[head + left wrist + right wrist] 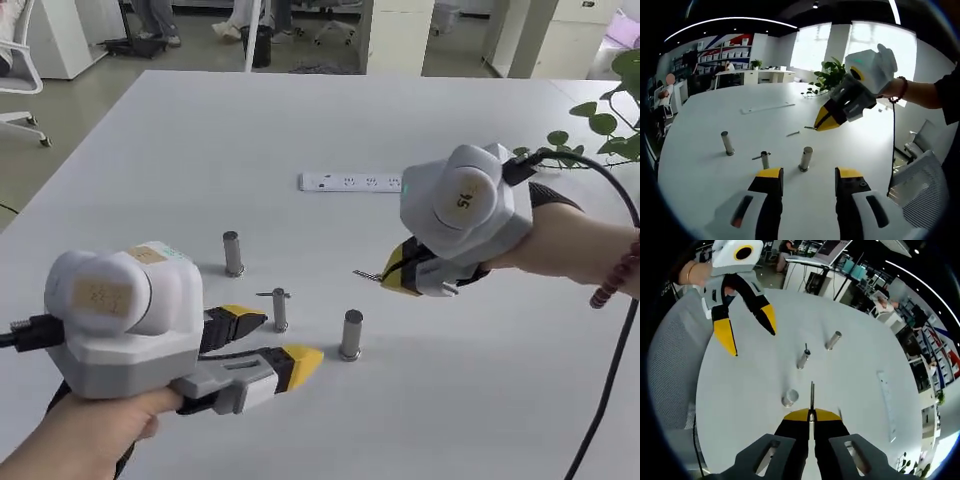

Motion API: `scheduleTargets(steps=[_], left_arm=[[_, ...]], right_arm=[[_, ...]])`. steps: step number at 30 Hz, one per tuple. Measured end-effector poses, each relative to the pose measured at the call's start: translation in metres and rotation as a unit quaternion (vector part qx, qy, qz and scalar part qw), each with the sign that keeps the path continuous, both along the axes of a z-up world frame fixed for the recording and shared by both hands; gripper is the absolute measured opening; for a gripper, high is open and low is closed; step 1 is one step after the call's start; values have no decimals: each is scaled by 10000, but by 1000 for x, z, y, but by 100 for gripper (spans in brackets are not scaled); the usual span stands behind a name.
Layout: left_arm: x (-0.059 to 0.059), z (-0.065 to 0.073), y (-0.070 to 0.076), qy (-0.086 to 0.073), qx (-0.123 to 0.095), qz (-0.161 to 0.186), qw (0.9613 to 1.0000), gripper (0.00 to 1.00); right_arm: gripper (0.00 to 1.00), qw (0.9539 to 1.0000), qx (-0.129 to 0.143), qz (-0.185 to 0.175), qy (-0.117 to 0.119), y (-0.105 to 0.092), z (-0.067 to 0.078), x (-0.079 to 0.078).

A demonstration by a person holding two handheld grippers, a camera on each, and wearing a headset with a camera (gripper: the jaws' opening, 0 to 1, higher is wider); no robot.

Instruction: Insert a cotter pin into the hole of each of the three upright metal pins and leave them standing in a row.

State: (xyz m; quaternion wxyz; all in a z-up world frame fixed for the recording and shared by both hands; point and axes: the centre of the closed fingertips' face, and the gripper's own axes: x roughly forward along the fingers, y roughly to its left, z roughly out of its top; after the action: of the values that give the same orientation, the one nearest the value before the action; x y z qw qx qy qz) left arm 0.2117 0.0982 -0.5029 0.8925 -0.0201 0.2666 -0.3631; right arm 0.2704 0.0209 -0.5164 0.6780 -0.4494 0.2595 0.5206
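Table [300,130]: left gripper [290,337] wide open, empty; right gripper [392,276] clamped on a cotter pin [366,273], at 2 o'clock from the row. One of three done, I'd say: middle pin [281,312] carries a fitted cotter [268,294]. The far pin [233,253] at its 10 o'clock and the near pin [351,334] at 4 look bare.

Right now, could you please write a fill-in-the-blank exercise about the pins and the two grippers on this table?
1. The table bears ___ upright metal pins.
2. A cotter pin already passes through the ___ pin of the row.
3. The right gripper has its fingers ___ on a second cotter pin.
4. The left gripper has its fingers ___.
Missing words: three; middle; shut; open.
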Motion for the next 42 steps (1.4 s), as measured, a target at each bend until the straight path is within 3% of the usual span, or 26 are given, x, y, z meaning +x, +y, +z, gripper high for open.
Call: scheduleTargets(steps=[2,6,16,26,35,42], left_arm=[[0,2,-2,57,-88,-2,9999,33],[1,5,-6,187,-299,-40,9994,32],[-2,7,-18,473,-515,-173,9974,22],[-1,14,-27,865,-1080,-54,9904,11],[-2,14,-30,932,-1149,-9,9890,2],[-2,15,-32,891,-1186,-36,9889,1]], right_arm=[[0,10000,18,98,-7,4,2,-7],[0,9997,52,253,0,10,3,-18],[0,9970,59,755,-157,22,8,-41],[0,9927,138,1183,-197,34,10,-59],[0,9913,189,1271,-275,38,14,-61],[0,9910,191,1287,-316,38,15,-62]])
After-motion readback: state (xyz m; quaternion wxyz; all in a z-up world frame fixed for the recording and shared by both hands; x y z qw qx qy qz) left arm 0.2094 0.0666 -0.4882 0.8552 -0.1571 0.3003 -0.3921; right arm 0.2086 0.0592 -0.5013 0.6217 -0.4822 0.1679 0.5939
